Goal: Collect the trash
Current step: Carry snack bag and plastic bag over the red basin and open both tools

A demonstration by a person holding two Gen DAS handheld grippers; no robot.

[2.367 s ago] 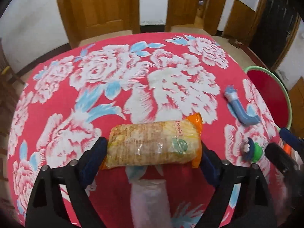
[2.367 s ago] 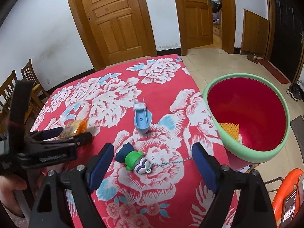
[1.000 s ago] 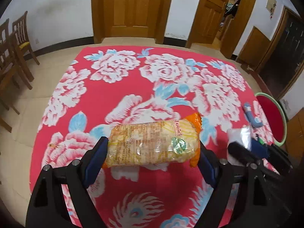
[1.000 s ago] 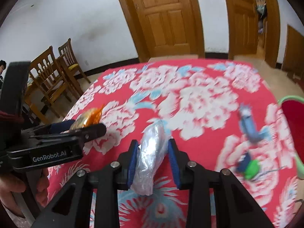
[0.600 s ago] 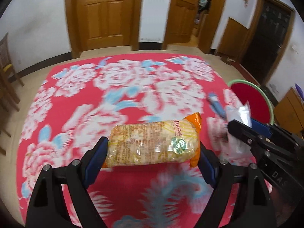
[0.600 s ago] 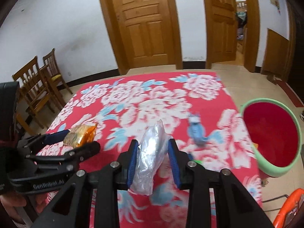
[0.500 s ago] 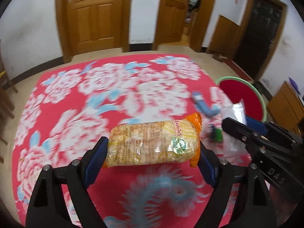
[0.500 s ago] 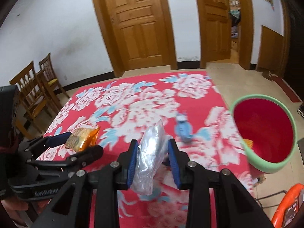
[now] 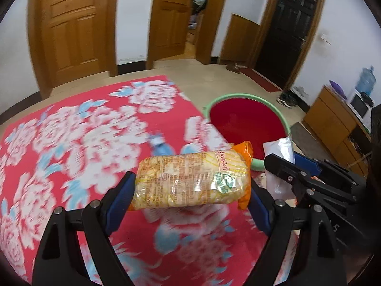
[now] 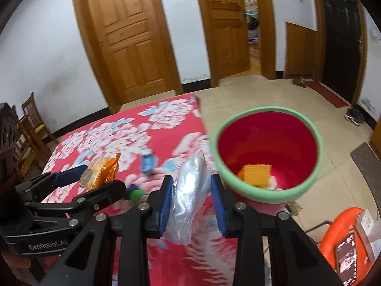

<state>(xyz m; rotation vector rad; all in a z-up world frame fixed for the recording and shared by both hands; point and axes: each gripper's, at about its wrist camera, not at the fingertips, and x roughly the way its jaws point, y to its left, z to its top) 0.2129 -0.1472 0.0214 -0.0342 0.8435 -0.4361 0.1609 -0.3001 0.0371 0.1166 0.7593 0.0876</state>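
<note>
Trash in hand comprises two items. The snack packet [image 9: 190, 178], yellow with orange crimped ends, is clamped lengthwise between the blue pads [image 9: 117, 205] of the left gripper [image 9: 190, 205], whose jaws stand wide and bear on both ends of the packet; it is carried clear above the table [image 9: 71, 143], over the near right part of the cloth. The clear plastic bag [image 10: 190, 190], crumpled and upright, is pinched between the narrowly set jaws of the right gripper [image 10: 191, 197], its top and bottom protruding beyond the pads; it likewise hangs above the table's right edge. In the right wrist view the left gripper appears just to the left, packet end visible, with part of a hand [image 10: 14, 259] at the lower left corner. On the red floral cloth beyond the grippers lie a small green and blue object [image 10: 135, 194] and, further in, a blue object [image 10: 147, 162], both blurred and not identifiable; both sit near the right edge. Off that edge stands the red bucket [image 10: 266, 190] with a green rim, close against the table side; a yellow-orange item [image 10: 256, 172] lies at its bottom. An orange stool [image 10: 343, 236] carrying a phone [image 10: 346, 255] stands just beside the bucket. Wooden chairs [image 10: 33, 131] stand beyond the table's left edge. Wooden doors [image 10: 128, 40] line the far wall.
</note>
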